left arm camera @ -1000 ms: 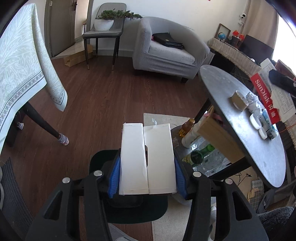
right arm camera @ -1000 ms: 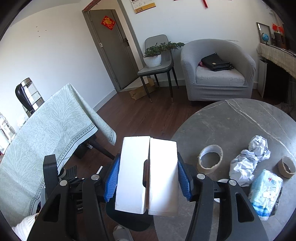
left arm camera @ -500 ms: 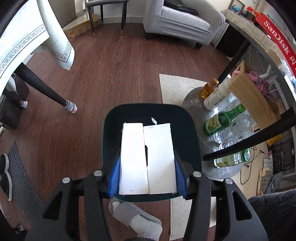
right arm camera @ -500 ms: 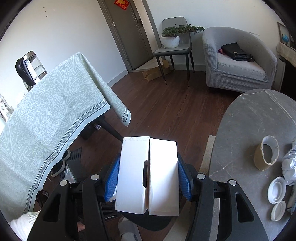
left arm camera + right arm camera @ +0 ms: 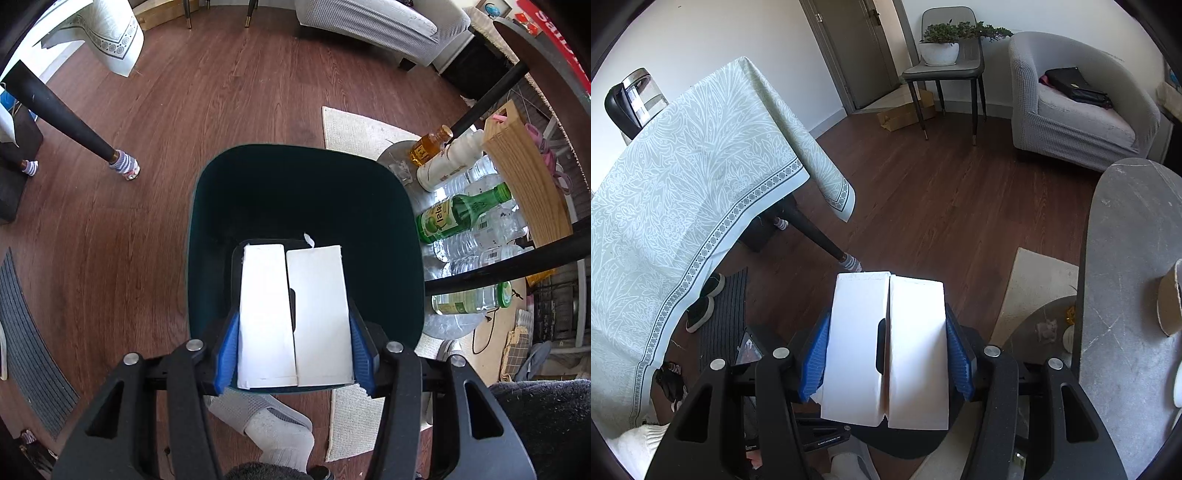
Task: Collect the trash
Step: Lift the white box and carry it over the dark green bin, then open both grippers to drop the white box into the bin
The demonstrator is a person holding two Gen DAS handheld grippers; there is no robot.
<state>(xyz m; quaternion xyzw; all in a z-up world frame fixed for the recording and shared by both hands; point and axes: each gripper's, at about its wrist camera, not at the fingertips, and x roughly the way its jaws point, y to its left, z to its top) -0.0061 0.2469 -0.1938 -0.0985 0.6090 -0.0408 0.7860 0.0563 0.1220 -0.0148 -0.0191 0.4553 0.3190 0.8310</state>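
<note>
Trash bin [image 5: 413,236], dark green, stood on the wood floor [image 5: 184,110] directly beneath the left claw [image 5: 291,247]. The claw's white-faced fingers [image 5: 264,310] sat nearly together. A small white scrap [image 5: 308,240] showed at their tips; whether it was gripped could not be told.

In the right wrist view, the right claw [image 5: 889,277] hung beside the grey table [image 5: 1126,258], which carried a cardboard roll [image 5: 1169,302]. Its white faces met at a seam; any grip could not be told.
</note>
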